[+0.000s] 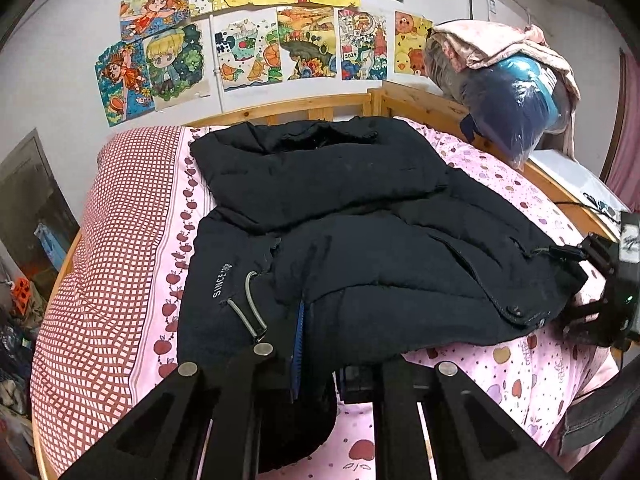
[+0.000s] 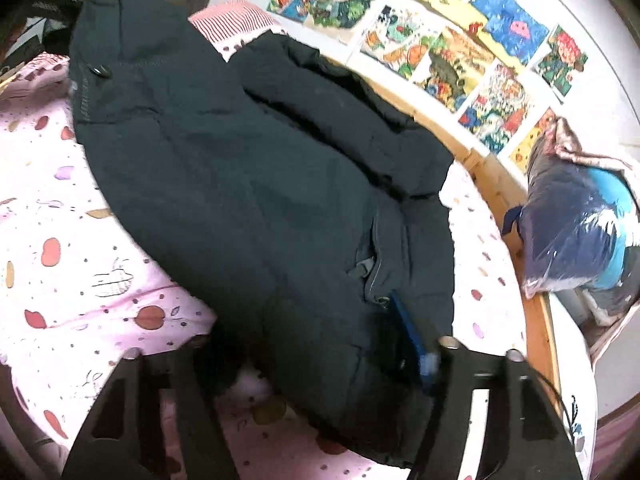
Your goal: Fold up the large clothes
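A black puffy jacket lies on the pink bed sheet, collar toward the wooden headboard and sleeves folded across its body. My left gripper is at the near hem and shut on it; a blue pad presses the fabric, and cloth hangs down between the fingers. My right gripper is at the hem's right corner. Its fingers stand wide apart with the thick corner between them, and its blue pad lies against the cloth. The right wrist view is blurred.
A red-checked cover fills the bed's left side. A plastic-wrapped blue bundle with pink cloth on top sits on the bed's far right corner. Drawings cover the wall. Clutter lies on the floor to the left.
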Demonstrator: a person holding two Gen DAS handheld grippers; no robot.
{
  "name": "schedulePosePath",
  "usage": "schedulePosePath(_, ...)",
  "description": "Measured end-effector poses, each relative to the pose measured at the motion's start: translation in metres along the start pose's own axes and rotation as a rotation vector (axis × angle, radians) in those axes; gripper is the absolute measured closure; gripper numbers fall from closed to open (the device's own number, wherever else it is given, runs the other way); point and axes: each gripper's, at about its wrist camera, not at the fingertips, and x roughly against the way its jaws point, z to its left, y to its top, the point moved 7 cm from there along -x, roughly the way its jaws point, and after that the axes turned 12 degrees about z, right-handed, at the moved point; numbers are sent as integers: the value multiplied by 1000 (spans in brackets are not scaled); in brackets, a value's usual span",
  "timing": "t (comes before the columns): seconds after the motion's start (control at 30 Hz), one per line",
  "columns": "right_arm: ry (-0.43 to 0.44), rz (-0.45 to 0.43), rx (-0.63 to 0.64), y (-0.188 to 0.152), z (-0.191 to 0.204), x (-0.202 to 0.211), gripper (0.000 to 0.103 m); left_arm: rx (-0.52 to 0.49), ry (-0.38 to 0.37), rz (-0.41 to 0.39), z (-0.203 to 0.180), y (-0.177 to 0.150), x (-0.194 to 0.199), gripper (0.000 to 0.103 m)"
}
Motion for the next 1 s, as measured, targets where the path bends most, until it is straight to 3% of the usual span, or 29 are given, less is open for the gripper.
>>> schedulePosePath(0.03,1,-13,5,1,0,4,66,-3,1,1,-1,-1,0,91)
schedulePosePath(0.1,7,-35,10,2,0,11,76,-13,3,3,-3,-5,-1,91)
schedulePosePath(0.23,37,-45,-36,6,-8,16,86,-25,-1,22,-6,-16,-6,91)
schedulePosePath(0.6,231,-16,-312,13,-41,8,94,2,-33,30,-8,-33,-2,91)
schedulePosePath(1.0,273,-96,-396,7,-34,49,96,50,-37,-74,-1,-53,45,93)
